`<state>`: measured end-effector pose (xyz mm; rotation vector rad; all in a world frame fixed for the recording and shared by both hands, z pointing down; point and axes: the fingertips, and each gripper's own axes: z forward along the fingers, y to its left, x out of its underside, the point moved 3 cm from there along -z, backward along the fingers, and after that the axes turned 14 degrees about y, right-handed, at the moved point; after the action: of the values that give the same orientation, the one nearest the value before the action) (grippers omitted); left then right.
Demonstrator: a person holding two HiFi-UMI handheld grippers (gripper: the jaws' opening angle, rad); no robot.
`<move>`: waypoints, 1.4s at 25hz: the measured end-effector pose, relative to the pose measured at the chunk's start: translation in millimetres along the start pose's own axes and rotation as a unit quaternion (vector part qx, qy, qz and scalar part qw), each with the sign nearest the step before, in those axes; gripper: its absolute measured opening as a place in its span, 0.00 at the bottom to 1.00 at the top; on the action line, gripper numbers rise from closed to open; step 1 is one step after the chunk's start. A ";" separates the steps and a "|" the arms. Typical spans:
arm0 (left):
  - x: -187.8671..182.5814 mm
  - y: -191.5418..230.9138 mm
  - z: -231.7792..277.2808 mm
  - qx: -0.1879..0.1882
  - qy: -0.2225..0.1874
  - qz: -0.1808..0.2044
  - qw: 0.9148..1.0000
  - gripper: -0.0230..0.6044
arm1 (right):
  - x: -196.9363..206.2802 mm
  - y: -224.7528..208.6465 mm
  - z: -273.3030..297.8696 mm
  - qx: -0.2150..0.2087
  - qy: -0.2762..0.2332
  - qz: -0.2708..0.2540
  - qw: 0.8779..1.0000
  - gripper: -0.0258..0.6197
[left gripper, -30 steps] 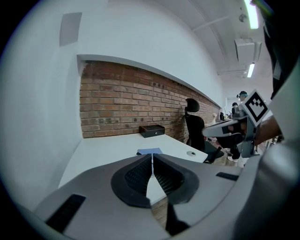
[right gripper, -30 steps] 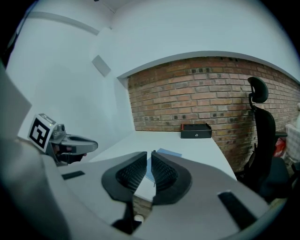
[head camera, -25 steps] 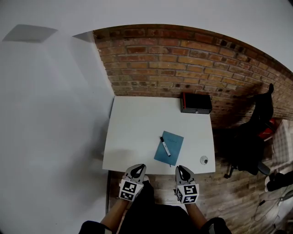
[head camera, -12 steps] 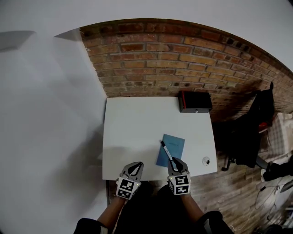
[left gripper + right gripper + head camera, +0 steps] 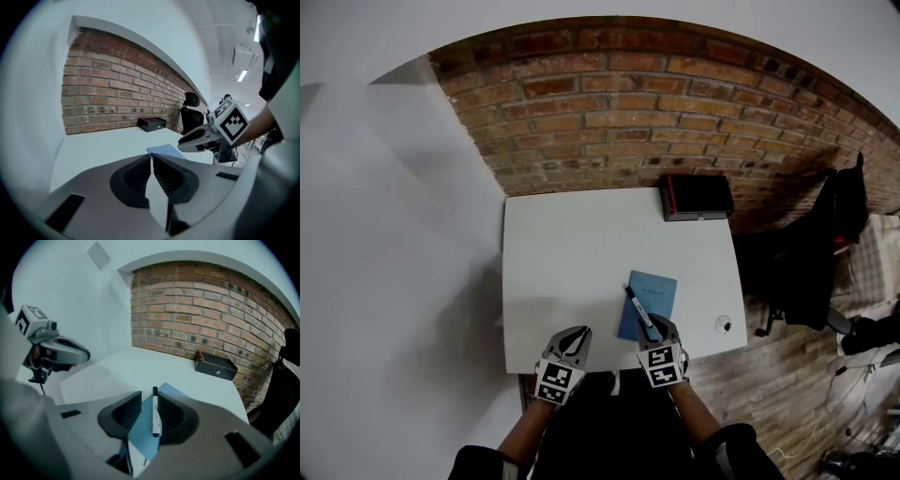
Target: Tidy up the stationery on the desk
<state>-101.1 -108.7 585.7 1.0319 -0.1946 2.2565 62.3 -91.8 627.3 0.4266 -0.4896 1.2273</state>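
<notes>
A blue notebook [image 5: 649,298] lies at the front right of the white desk [image 5: 572,262], and a black-and-white marker pen [image 5: 640,313] rests across it. My right gripper [image 5: 660,325] hovers over the notebook's near edge. Its jaws have just been opening and stand open. In the right gripper view the pen [image 5: 155,416] and notebook [image 5: 140,427] show between the jaws of that gripper [image 5: 149,400], with no pad pressing on them. My left gripper [image 5: 577,334] is shut and empty at the desk's front edge, left of the notebook [image 5: 164,150].
A black box [image 5: 697,198] sits at the desk's back right corner against the brick wall. A small round object [image 5: 722,325] lies near the front right corner. A black office chair [image 5: 811,272] stands right of the desk.
Both grippers have moved forward from off the desk to over its front edge. The right one has come over the pen's near end and its jaws have parted.
</notes>
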 end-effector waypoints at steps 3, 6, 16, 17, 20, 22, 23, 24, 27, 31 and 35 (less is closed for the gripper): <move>-2.1 6.5 10.1 -0.005 0.007 -0.004 1.000 0.07 | 8.8 -0.8 18.8 -0.012 0.020 -0.004 1.000 0.19; -12.8 9.5 22.0 -0.007 0.010 -0.006 1.000 0.07 | 10.4 -7.2 32.3 -0.018 0.033 -0.013 0.999 0.19; -17.5 9.8 47.9 0.003 0.033 -0.018 0.999 0.07 | 23.1 -14.2 71.4 -0.033 0.113 -0.025 0.993 0.19; -17.1 10.2 49.3 0.003 0.034 -0.018 0.999 0.07 | 24.3 -14.1 73.0 -0.033 0.118 -0.026 0.992 0.19; -16.7 11.5 51.9 0.004 0.036 -0.021 0.999 0.07 | 27.8 -15.6 76.1 -0.030 0.127 -0.029 0.991 0.19; -15.8 12.8 53.2 0.003 0.038 -0.022 0.999 0.07 | 31.9 -16.9 78.3 -0.030 0.132 -0.025 0.990 0.19; -15.3 13.1 53.8 0.004 0.039 -0.022 0.999 0.07 | 33.7 -17.6 78.9 -0.029 0.134 -0.023 0.990 0.19; -14.8 13.4 54.4 0.004 0.040 -0.022 0.999 0.07 | 35.2 -18.2 79.5 -0.029 0.136 -0.022 0.990 0.19; -12.4 14.1 56.0 0.006 0.045 -0.024 0.999 0.07 | 38.9 -18.6 80.9 -0.030 0.141 -0.022 0.989 0.19; -8.8 12.5 58.7 0.009 0.052 -0.026 0.998 0.07 | 45.3 -20.4 82.0 -0.026 0.150 -0.015 0.988 0.19; -8.1 9.0 61.0 0.013 0.055 -0.025 0.998 0.07 | 48.4 -19.2 82.9 -0.029 0.154 -0.009 0.988 0.18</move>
<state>-64.3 -142.9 622.6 0.9128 -0.0916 2.2694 82.9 -105.7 722.1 0.1871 -0.2555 1.2329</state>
